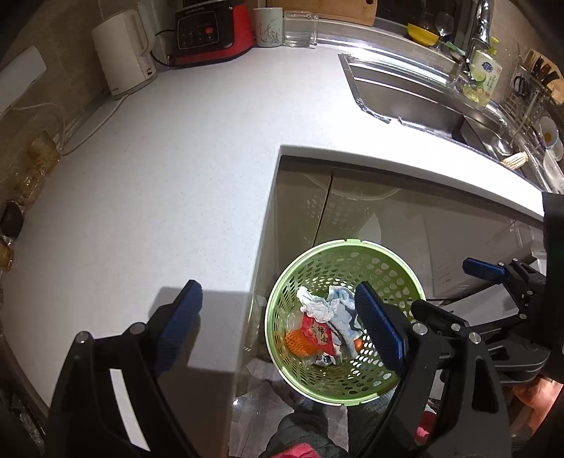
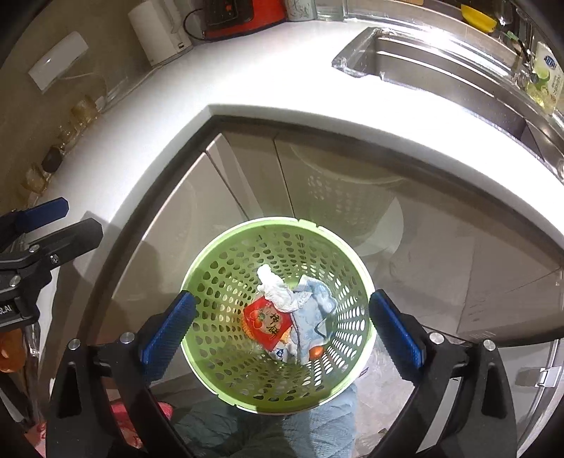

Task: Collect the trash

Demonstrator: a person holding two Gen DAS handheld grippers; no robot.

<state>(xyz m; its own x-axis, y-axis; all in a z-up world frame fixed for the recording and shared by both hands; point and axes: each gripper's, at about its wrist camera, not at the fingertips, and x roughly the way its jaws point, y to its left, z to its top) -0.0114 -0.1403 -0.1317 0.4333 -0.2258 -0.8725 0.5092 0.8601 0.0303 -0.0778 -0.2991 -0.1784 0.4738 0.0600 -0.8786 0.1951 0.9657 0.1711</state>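
**With the bin already holding scraps, a stray knock is the main worry**

While both grippers hang spread and empty above the floor, the risks run across the scene from left to right. In the upper left of the left wrist view, a white kettle [image 1: 123,53] and a red appliance [image 1: 211,33] stand at the back of the white counter [image 1: 158,176], with a cup [image 1: 268,26] and a glass [image 1: 299,28] beside them. No trash shows on the counter in either view, so reaching back there would gain nothing and could tip the glass.

The left gripper [image 1: 278,324] straddles the counter's edge near the bottom of that frame, one finger over the counter and the other over the green basket [image 1: 282,292]. Dropping it carelessly could catch the counter's edge or strike the basket's rim.

Near the lower centre of the right wrist view, the basket [image 2: 211,267] sits on the floor against the cabinet doors, holding a crumpled tissue [image 2: 273,285], a red packet [image 2: 266,324], pale blue paper [image 2: 310,310] and something small and orange [image 2: 316,351]. The right gripper [image 2: 282,331] hovers with its fingers on either side of the opening. The basket looks light, so a bump could tip it and spill everything.

At the upper right, the sink [image 2: 440,67] and soap bottle [image 2: 544,81] stand well apart from both grippers.
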